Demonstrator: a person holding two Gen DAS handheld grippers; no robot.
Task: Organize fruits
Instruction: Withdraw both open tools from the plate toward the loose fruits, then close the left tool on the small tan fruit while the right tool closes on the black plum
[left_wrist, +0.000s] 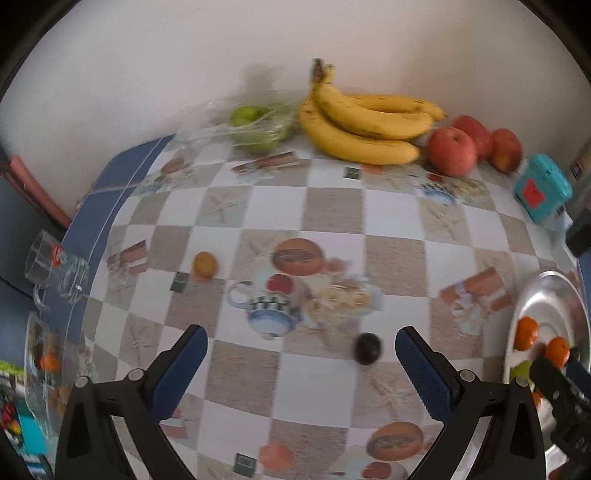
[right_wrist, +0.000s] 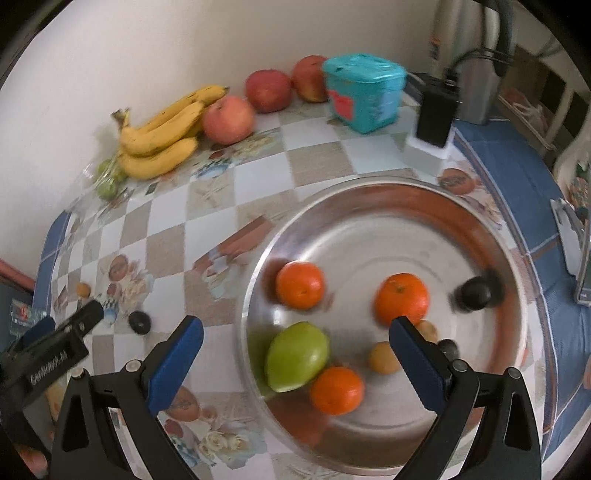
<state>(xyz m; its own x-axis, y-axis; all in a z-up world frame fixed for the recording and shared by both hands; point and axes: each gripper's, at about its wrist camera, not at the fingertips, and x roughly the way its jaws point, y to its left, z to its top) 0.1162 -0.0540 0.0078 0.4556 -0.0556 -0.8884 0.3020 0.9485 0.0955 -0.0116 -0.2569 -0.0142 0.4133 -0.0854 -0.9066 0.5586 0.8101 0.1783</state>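
My left gripper (left_wrist: 301, 354) is open and empty above the checked tablecloth. A small dark fruit (left_wrist: 368, 348) lies between its fingertips, near the right one; it also shows in the right wrist view (right_wrist: 139, 322). A small yellow-orange fruit (left_wrist: 205, 264) lies further left. My right gripper (right_wrist: 295, 345) is open and empty over a steel plate (right_wrist: 369, 206). The plate holds three oranges (right_wrist: 300, 284), a green fruit (right_wrist: 297, 356), a dark fruit (right_wrist: 472, 294) and small yellow fruits (right_wrist: 384, 357).
Bananas (left_wrist: 364, 122), three red apples (left_wrist: 452, 151) and a bag of green fruit (left_wrist: 255, 127) line the wall. A teal tub (left_wrist: 542, 188) and a black charger block (right_wrist: 436, 118) stand at the right. Glass mugs (left_wrist: 55, 266) sit at the left table edge.
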